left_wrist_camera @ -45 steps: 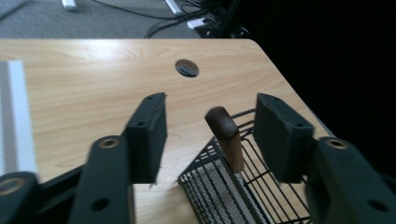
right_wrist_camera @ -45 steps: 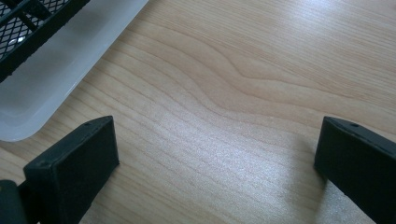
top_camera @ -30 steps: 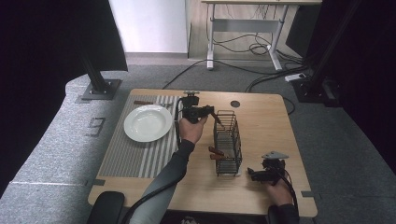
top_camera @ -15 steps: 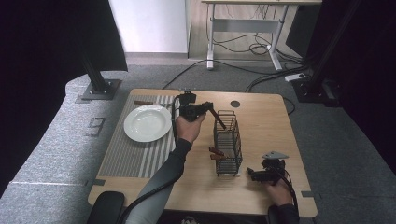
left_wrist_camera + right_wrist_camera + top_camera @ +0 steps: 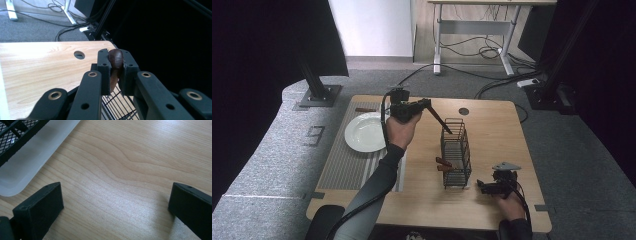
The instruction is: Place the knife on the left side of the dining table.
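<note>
Left gripper (image 5: 115,65) jaws clamping a brown utensil handle (image 5: 115,58) above wire basket (image 5: 456,150), right gripper (image 5: 115,202) jaws gaping wide, empty, resting over counter (image 5: 130,157)

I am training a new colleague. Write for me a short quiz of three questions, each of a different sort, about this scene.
1. True or false: the left tongs are shut on a brown utensil handle.
2. Multiple choice: where does the white plate lie? A) inside the wire basket; B) on the striped mat, left of the basket; C) on the floor.
3. Fill in the missing word: the right tongs rest near the basket with their jaws ____ and nothing between them.

Key: 1 true; 2 B; 3 open.
</note>
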Available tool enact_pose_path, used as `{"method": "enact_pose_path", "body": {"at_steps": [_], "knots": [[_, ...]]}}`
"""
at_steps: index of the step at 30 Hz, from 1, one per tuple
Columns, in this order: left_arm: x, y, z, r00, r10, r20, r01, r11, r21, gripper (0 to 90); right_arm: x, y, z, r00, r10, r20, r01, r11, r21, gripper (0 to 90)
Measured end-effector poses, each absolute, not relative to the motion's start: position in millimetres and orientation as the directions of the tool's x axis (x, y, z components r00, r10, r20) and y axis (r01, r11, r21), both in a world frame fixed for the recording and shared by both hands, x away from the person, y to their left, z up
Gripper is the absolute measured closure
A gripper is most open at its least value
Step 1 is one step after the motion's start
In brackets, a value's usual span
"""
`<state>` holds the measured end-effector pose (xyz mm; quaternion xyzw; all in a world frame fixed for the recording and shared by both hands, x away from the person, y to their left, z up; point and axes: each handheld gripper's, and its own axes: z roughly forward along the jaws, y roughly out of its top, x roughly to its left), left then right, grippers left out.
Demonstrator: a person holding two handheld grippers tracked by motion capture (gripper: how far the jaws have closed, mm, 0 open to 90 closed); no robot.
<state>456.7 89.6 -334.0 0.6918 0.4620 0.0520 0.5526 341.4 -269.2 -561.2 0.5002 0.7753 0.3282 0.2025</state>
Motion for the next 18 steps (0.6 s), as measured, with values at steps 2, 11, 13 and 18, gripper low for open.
{"method": "enact_pose_path", "body": {"at_steps": [2,11,13,18], "knots": [[455.0,92.1,-330.7,0.569,0.698,-0.435,0.576,0.038,0.816,80.2,341.4,-269.2,-561.2,-0.418,0.908,0.015,0.642,0.284,0.712,0.0],[440.7,132.0,-302.2,0.567,0.707,-0.423,0.534,0.076,0.842,80.2,341.4,-269.3,-561.2,-0.419,0.908,0.013,0.642,0.286,0.711,0.0],[437.8,142.0,-297.9,0.562,0.713,-0.42,0.524,0.086,0.847,80.2,341.4,-269.2,-561.1,-0.418,0.908,0.015,0.643,0.285,0.711,0.0],[430.5,161.3,-292.9,0.55,0.733,-0.4,0.504,0.091,0.859,80.2,341.4,-269.3,-561.2,-0.419,0.908,0.013,0.642,0.286,0.711,0.0]]}}
